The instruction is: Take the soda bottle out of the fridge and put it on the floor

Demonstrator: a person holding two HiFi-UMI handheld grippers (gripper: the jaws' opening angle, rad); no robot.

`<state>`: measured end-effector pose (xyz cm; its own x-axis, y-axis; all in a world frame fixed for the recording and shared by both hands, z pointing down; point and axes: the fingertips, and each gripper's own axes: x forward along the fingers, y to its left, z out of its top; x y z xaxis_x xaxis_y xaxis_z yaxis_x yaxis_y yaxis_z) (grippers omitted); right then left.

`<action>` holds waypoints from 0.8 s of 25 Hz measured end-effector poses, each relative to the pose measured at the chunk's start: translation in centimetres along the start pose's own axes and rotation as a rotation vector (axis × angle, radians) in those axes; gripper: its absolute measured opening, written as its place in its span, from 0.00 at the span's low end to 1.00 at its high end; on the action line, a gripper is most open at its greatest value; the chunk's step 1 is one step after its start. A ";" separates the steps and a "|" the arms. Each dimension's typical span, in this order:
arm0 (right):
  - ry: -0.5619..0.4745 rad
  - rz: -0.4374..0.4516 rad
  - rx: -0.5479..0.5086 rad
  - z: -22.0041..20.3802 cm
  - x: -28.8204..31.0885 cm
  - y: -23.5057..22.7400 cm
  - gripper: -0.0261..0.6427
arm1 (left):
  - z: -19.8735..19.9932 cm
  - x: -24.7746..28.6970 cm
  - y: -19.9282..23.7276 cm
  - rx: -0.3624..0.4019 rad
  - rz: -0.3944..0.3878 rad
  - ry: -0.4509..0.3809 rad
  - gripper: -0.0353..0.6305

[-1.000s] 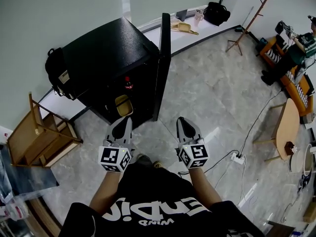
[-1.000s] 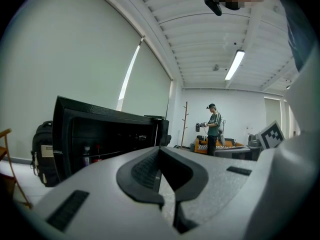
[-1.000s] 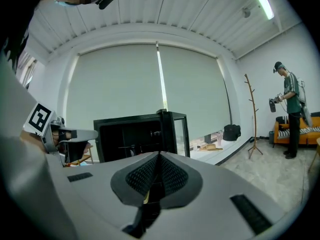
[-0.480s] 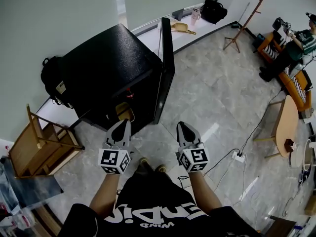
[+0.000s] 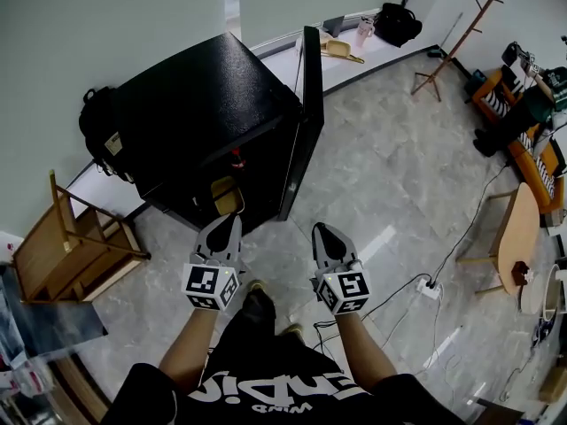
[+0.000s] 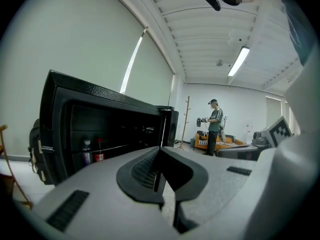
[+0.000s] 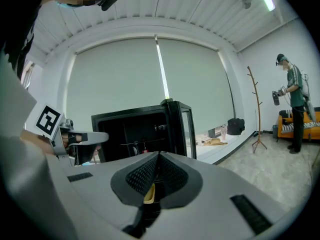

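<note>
- Chair of pale wood (image 5: 71, 246) at far left; black backpack (image 5: 96, 124) just beside it, against the black mini fridge (image 5: 204, 104).
- Fridge stands on the grey tiled floor (image 5: 390, 175), its door (image 5: 306, 122) swung open.
- Red-capped soda bottle (image 5: 236, 158) upright on a shelf inside the fridge.
- Left gripper (image 5: 227, 224): jaws pressed together, empty, held before the fridge opening, apart from it.
- Right gripper (image 5: 321, 231): jaws together too, empty, alongside the left.
- Person in green top (image 5: 532, 104) at far right.

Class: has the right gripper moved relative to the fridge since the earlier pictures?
Yes: the right gripper has edged closer to the fridge door, towards its lower corner.
</note>
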<state>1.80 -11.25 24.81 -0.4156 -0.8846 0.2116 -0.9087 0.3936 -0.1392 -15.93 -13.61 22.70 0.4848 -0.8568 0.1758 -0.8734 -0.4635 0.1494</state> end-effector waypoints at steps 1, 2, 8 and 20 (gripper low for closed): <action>-0.004 0.003 0.001 0.0 -0.3 0.1 0.07 | -0.1 -0.1 -0.2 -0.002 -0.001 0.000 0.06; -0.008 0.005 0.001 -0.1 -0.5 0.1 0.07 | -0.2 -0.2 -0.4 -0.005 -0.002 -0.001 0.06; -0.042 0.027 0.015 -1.4 -0.2 0.0 0.07 | -1.4 0.0 -0.3 -0.015 0.010 -0.031 0.06; -0.101 0.056 0.035 -6.8 1.2 -0.5 0.07 | -6.6 2.9 1.3 0.035 0.043 -0.082 0.06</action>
<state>1.49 -10.82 31.71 -0.4583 -0.8827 0.1041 -0.8813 0.4362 -0.1818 -15.38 -15.24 29.80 0.4430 -0.8908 0.1010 -0.8949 -0.4326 0.1097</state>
